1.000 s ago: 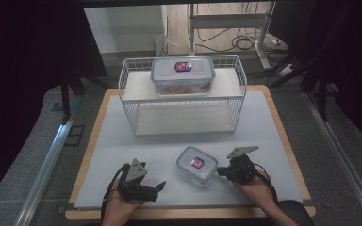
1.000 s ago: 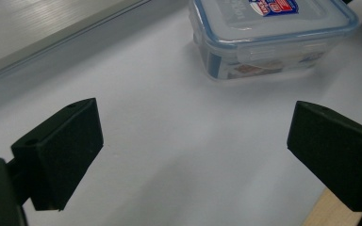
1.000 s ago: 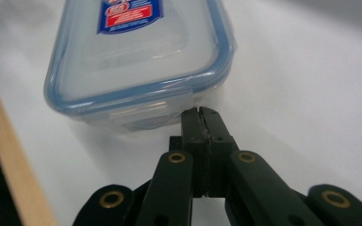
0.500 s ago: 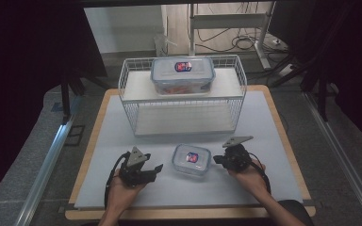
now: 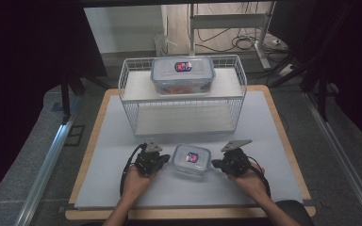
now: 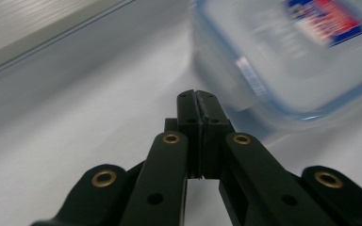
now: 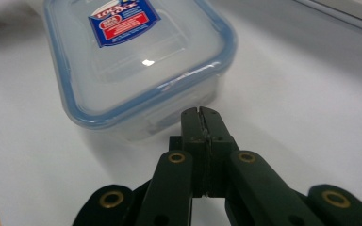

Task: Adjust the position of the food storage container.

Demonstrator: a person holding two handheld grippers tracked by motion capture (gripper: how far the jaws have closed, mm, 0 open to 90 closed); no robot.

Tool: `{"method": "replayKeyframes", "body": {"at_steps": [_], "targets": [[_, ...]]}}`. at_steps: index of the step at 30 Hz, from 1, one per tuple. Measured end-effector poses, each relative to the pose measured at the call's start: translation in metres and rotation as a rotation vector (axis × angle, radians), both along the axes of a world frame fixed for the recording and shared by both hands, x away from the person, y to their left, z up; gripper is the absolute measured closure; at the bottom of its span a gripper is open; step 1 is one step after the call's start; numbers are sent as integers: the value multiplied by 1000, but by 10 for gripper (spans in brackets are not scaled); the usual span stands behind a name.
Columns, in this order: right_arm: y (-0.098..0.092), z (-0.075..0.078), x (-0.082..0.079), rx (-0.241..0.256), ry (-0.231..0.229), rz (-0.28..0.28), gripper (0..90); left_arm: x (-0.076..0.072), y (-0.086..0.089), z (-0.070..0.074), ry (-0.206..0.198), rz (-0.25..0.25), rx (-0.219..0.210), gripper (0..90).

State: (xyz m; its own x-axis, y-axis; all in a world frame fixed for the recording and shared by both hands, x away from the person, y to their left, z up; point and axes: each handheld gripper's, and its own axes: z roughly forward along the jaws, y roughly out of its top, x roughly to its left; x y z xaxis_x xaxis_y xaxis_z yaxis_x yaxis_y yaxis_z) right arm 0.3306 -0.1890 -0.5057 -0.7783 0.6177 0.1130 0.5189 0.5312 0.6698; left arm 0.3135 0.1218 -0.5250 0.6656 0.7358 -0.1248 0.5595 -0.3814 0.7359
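Note:
A small clear food container (image 5: pixel 191 160) with a blue-rimmed lid and a red and blue label lies on the white table mat (image 5: pixel 113 141), between both grippers. My left gripper (image 5: pixel 162 161) is shut, its tips right at the container's left side (image 6: pixel 283 61); whether they touch is unclear. On the other side, my right gripper (image 5: pixel 215 165) is also shut and empty, its tips close to the container's right end (image 7: pixel 136 61).
A white wire rack (image 5: pixel 127 101) stands at the back of the mat, with a larger lidded container (image 5: pixel 183 74) on its top shelf. The mat's wooden edge (image 5: pixel 87 150) runs along the left. Cables and a metal frame lie on the floor beyond.
Both grippers moved inward toward the small container, which has shifted slightly left and forward on the mat.

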Motion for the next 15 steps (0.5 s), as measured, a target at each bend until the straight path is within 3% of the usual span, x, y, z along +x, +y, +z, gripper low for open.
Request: {"method": "replayKeyframes", "body": {"at_steps": [3, 6, 15], "targets": [[5, -1, -1, -27, -16, 7, 894, -5, -3, 2, -15, 14, 23, 896], [6, -2, 0, -32, -16, 7, 894, -8, -1, 0, 15, 21, -26, 894], [11, -4, 7, -54, -28, -3, 895, -24, -2, 2, 20, 17, -29, 895]]}}
